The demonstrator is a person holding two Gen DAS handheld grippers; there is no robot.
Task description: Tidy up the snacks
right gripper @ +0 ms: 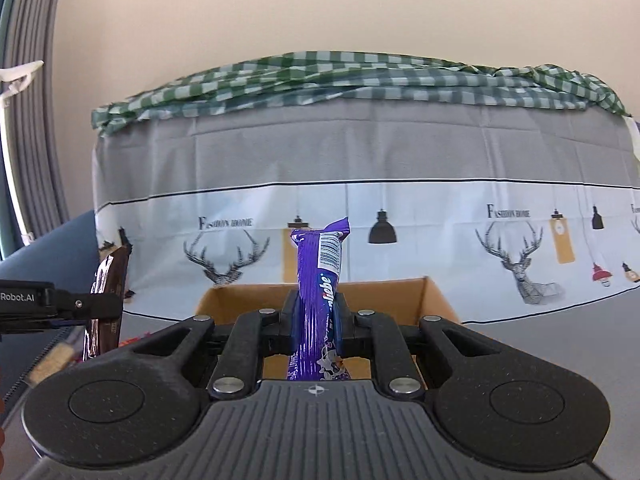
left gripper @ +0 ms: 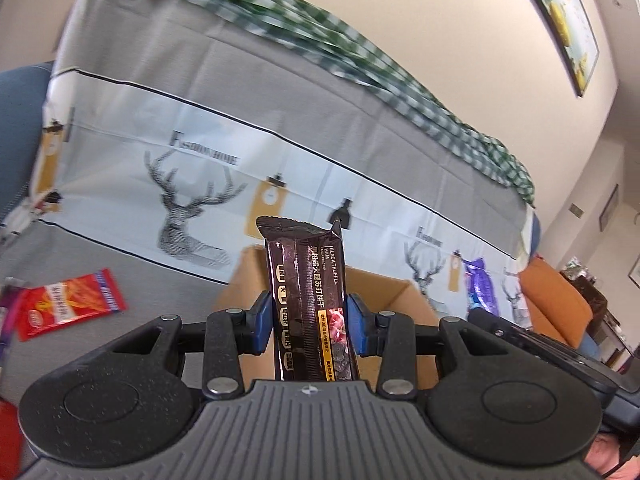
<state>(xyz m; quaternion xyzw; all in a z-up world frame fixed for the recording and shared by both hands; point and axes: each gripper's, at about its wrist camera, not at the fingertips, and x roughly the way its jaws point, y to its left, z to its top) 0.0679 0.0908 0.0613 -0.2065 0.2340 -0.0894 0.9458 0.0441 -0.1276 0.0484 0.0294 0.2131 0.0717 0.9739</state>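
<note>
Snacks up in both tongs. Left tongs (left gripper: 311,322) pinch a dark brown cracker pack (left gripper: 308,284) by its sides between blue pads (left gripper: 262,322); pack stands upright, top end well above the pads. Right tongs (right gripper: 316,320) clamp a slim purple wafer pack (right gripper: 318,280), also upright, barcode near its top. Both tongs tilt slightly downward, side by side; the right view catches the left tongs and brown pack at its left edge.

Open cardboard box (right gripper: 400,294) sits just ahead of and below both packs, flaps up; its inside is mostly hidden behind the tongs. Red snack bag (left gripper: 68,304) lies flat off to the left on the grey surface, apart from the box.

Behind the box, a grey and white cloth (right gripper: 400,216) printed with deer heads and lamps hangs over bulky furniture, with a green checked cloth (right gripper: 360,76) bunched along the top. Cream wall, framed picture (left gripper: 560,20) upper right, orange seat (left gripper: 556,300) far right, grey curtain (right gripper: 36,120) left.
</note>
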